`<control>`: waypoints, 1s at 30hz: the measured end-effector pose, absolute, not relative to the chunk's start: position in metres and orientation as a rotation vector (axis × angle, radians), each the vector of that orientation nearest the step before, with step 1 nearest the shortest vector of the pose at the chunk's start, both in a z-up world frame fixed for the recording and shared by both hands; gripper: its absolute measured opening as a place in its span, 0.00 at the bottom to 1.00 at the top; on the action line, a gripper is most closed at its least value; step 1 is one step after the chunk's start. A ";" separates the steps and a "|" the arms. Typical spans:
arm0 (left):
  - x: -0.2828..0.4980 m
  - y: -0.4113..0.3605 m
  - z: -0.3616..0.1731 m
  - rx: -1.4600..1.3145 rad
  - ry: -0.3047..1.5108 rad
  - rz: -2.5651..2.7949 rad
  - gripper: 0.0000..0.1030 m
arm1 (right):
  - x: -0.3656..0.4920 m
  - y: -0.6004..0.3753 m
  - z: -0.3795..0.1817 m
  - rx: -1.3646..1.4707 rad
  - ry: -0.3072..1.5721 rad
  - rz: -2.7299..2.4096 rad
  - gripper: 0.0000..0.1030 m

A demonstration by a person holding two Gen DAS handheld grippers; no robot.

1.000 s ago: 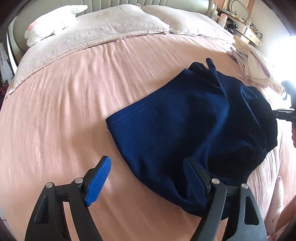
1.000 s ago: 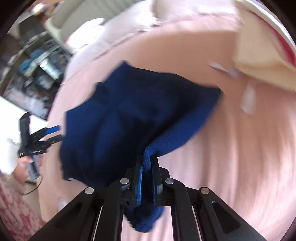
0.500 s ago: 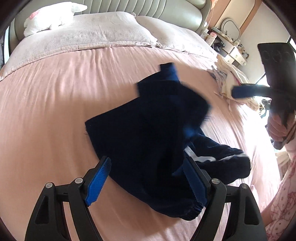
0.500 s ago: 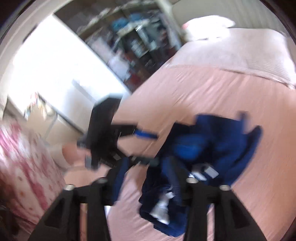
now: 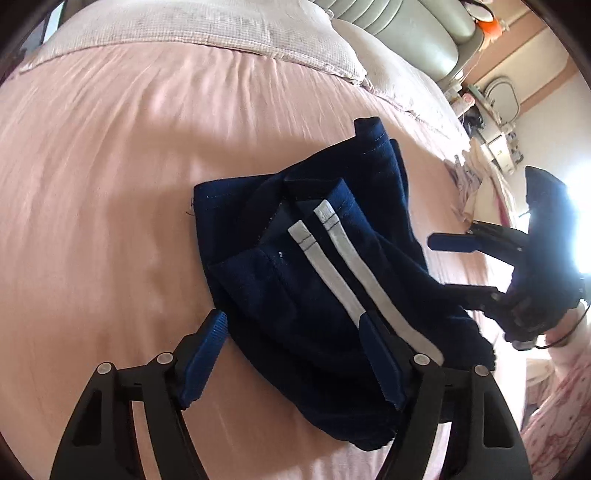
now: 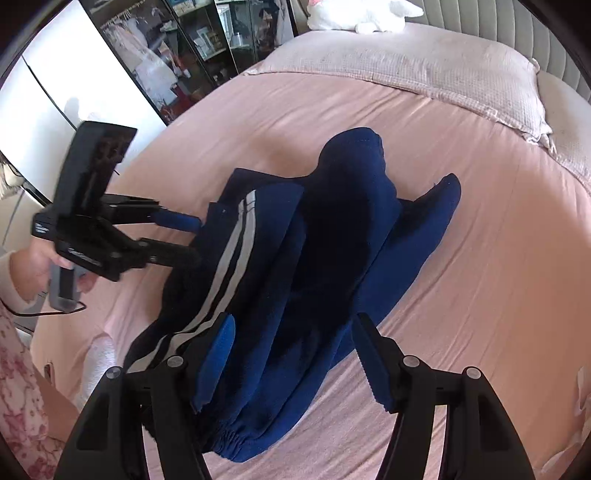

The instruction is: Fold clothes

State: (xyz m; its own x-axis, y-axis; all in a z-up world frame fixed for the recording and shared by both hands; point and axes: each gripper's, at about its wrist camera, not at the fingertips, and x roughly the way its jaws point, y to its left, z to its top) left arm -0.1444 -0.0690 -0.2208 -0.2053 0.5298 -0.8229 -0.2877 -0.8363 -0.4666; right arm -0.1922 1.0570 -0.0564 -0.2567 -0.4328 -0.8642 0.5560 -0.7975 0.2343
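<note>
**A:** Where do the navy track pants [image 5: 306,280] lie?

**B:** Mid-bed, on the pink bedsheet [image 5: 110,184], doubled over themselves in a loose bundle. A panel with two white side stripes [image 5: 343,266] is turned uppermost, and the gathered elastic edge [image 6: 229,441] points toward the person. One tongue of cloth [image 6: 439,199] sticks out flat to the side in the right wrist view.

**A:** And the tools?

**B:** The left gripper [image 5: 295,358] hovers low at the near edge of the bundle, fingers spread wide with nothing between them. The right gripper [image 6: 291,362] is likewise spread and empty, poised over the waistband end (its blue pads straddle the cloth without pinching it).

**A:** Why both so close?

**B:** My guess: they flank the bundle from opposite sides so either can catch an edge or press the layers flat. The fold looks uneven, with thick ridges and that stray flap, so I'd judge it partly folded, not tidy.

**A:** Anything else nearby?

**B:** A quilted pillow [image 6: 424,70] at the headboard, a white plush toy [image 6: 362,13] behind it, and pale clothes heaped [image 5: 476,173] at the far bed edge, well apart from the pants.
</note>
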 end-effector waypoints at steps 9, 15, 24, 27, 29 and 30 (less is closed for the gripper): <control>-0.142 -0.045 -0.219 -1.488 -0.189 2.122 0.69 | -0.254 1.029 -0.060 1.234 0.466 -2.131 0.52; -0.144 -0.030 -0.226 -1.529 -0.082 2.163 0.29 | -0.256 1.063 -0.065 1.357 0.251 -2.126 0.06; -0.145 -0.015 -0.209 -1.478 0.231 2.264 0.08 | -0.252 1.136 -0.053 1.430 -0.032 -2.262 0.05; -0.146 -0.010 -0.204 -1.470 0.285 2.277 0.08 | -0.269 1.152 -0.077 1.548 -0.192 -2.219 0.13; -0.142 -0.008 -0.202 -1.464 0.306 2.267 0.08 | -0.272 1.156 -0.081 1.565 -0.220 -2.217 0.22; -0.141 -0.007 -0.201 -1.464 0.309 2.262 0.09 | -0.271 1.155 -0.078 1.551 -0.209 -2.231 0.23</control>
